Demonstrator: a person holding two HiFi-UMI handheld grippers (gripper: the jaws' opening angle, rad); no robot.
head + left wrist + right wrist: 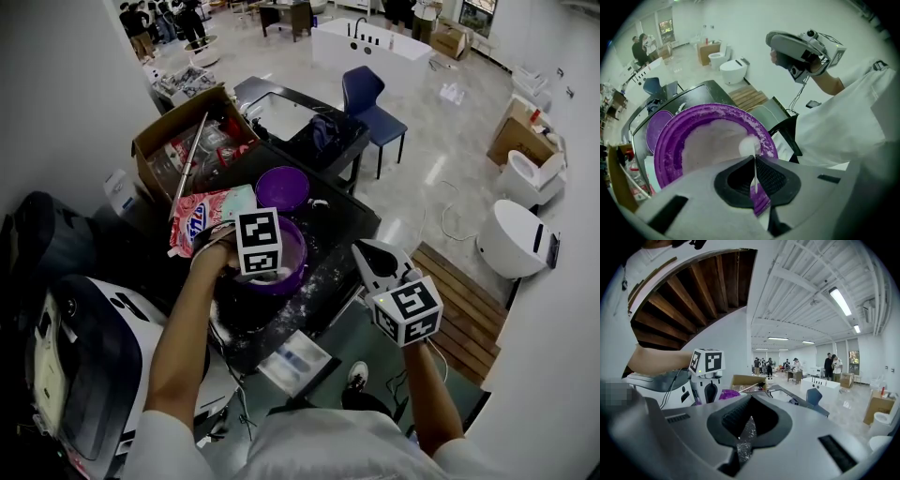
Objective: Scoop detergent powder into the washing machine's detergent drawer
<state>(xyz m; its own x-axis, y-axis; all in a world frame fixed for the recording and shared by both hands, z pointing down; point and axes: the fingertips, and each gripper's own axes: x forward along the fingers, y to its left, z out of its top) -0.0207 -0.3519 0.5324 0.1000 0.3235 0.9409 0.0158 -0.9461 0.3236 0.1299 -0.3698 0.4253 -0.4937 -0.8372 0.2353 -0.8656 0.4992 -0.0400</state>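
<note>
At the far left, the white washing machine (89,366) sits low beside the dark table (349,221), with the pink detergent bag (202,220) lying on the table just behind your left arm. Your left gripper (753,161) is closed tight on the thin handle of a white spoon (749,146), whose head rests in the pale detergent powder (710,145) heaped inside the purple bowl (670,150). You are at the loading part of a scoop, and I cannot tell whether the spoon is filled. A second purple dish (281,186) stands just behind the bowl, and stray powder dusts the table around it. Below the table's near edge is a pale rectangular tray (298,359) that may be the detergent drawer. I cannot tell whether it is, or whether any powder has reached it. The lift, the carry and the tipping out are probably all left to do. To the right, your right gripper (750,418) hangs in the air, well clear of the bowl, with its jaws brought together on nothing.
</note>
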